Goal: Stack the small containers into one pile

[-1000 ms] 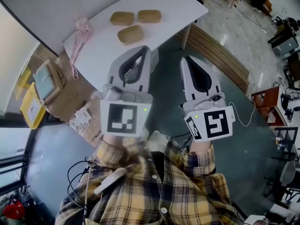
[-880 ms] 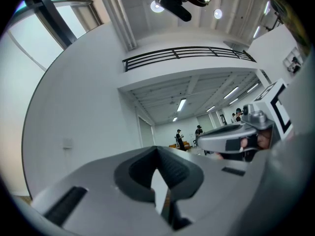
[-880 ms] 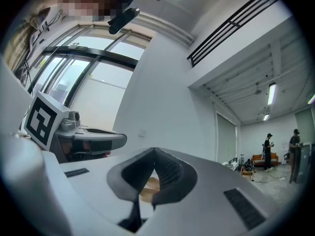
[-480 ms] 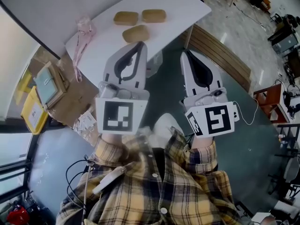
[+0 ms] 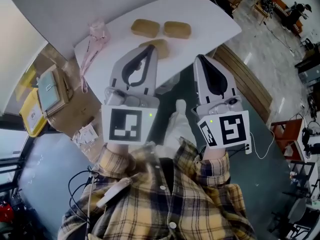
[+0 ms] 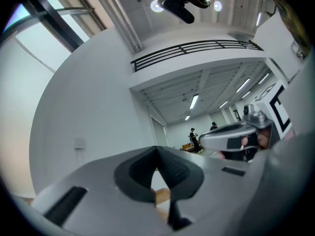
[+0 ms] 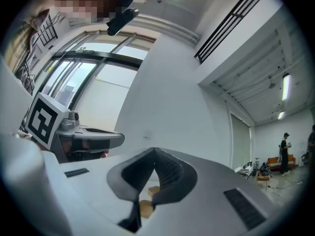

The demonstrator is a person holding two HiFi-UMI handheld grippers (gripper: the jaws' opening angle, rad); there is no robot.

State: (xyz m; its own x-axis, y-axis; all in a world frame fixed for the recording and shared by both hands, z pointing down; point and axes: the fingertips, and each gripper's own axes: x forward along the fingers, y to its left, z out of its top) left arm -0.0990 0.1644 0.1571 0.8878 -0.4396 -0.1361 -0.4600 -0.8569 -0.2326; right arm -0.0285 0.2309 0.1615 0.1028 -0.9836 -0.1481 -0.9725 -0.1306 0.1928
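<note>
Three small tan containers lie on the white table in the head view: one at the back left, one at the back right, and a nearer one partly hidden behind my left gripper's tip. My left gripper is shut and empty, and it points at that nearer container. My right gripper is shut and empty, held off the table's near edge. A tan container shows through the gap under the shut jaws in the left gripper view. Two containers show the same way in the right gripper view.
A pink bag lies at the table's left end. Cardboard boxes and a yellow box sit on the floor at left. A wooden slatted panel lies to the right of the table. A person's shoe is between the grippers.
The table and containers have come closer and shifted right in the head view. Both grippers stay shut, and the left tip now overlaps the nearest container.
</note>
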